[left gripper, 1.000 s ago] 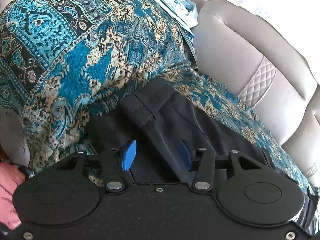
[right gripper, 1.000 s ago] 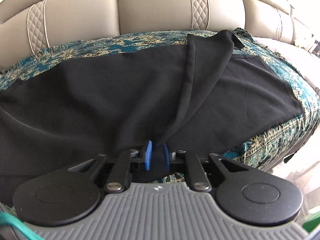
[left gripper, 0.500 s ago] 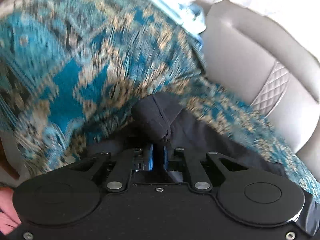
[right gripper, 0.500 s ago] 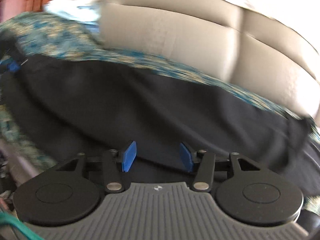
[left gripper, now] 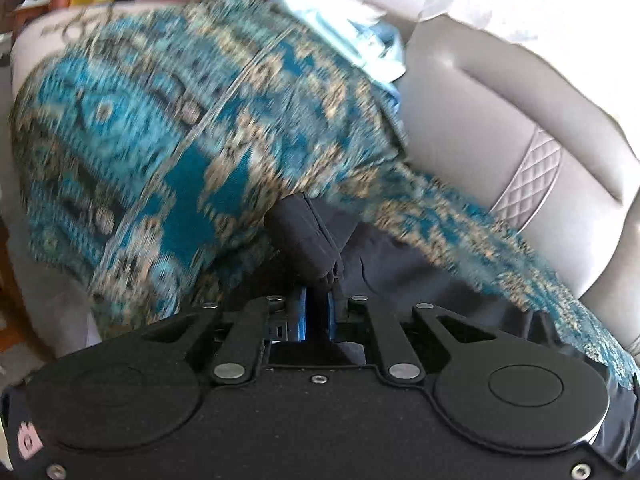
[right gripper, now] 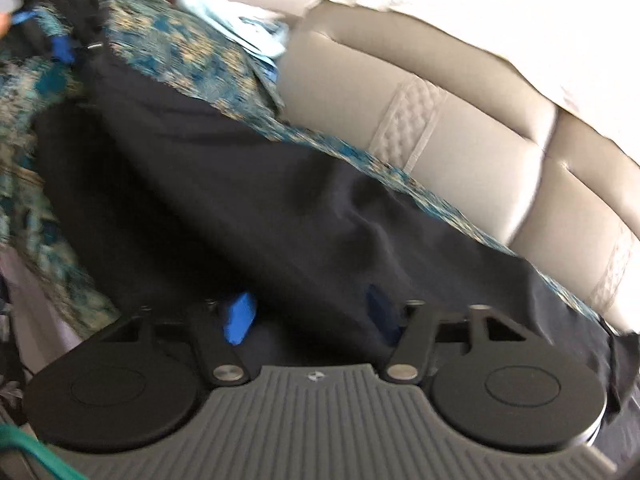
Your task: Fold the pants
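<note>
Two grippers working on dark pants [right gripper: 248, 200]. Lying spread over a blue patterned cloth [left gripper: 160, 140] on a pale couch [right gripper: 460, 148]. Left gripper [left gripper: 317, 314] pinching a bunched bit of the pants [left gripper: 308, 236] tight between blue pads pressed together. Right gripper [right gripper: 310, 316] hanging just over the dark fabric, blue pads [right gripper: 239, 318] standing wide apart, gripping nothing. Showing small at the top left of the right view, the left gripper [right gripper: 60, 50] lifting one end of the pants. Resting near the couch back, a light blue cloth [left gripper: 360, 40]. Looking blurry all over.
</note>
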`<state>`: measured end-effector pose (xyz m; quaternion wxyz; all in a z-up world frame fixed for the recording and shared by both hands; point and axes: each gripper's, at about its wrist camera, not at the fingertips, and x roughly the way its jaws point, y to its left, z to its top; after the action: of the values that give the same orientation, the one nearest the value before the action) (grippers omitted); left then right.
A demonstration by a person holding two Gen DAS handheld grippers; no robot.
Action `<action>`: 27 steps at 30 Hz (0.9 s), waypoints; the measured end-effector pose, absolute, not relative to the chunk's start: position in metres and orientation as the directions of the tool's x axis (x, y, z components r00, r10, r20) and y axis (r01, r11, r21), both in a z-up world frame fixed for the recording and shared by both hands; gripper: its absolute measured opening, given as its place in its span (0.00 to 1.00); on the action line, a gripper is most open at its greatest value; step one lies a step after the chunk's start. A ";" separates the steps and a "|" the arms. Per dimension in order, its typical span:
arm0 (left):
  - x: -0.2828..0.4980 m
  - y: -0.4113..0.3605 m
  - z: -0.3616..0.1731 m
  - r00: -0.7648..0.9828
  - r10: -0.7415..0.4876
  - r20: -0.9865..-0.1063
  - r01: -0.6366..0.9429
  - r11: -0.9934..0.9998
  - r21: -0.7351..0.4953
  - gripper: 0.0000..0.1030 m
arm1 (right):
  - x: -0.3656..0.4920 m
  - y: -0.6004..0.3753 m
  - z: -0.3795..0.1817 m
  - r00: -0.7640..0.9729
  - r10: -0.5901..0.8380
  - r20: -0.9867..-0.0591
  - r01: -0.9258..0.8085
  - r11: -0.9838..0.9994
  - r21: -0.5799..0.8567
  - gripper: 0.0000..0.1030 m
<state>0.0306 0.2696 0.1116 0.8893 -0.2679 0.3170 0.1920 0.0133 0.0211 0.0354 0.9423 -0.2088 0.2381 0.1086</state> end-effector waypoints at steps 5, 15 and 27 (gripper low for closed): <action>0.021 0.271 0.098 0.708 0.158 -0.688 -0.528 0.765 -0.369 0.09 | 0.005 -0.001 0.039 0.852 0.077 -0.517 -0.272 0.910 -0.312 0.11; 0.015 0.266 0.076 0.625 0.192 -0.757 -0.585 0.758 -0.290 0.09 | -0.024 0.001 0.032 0.830 0.103 -0.548 -0.310 0.902 -0.299 0.10; 0.023 0.260 0.071 0.594 0.218 -0.775 -0.590 0.772 -0.235 0.12 | -0.018 -0.026 0.030 0.852 0.049 -0.521 -0.281 0.883 -0.375 0.48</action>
<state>0.0226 0.2598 0.0707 0.8591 -0.2422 0.3846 0.2353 -0.0181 -0.0262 0.0303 0.9356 -0.2247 0.2575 0.0881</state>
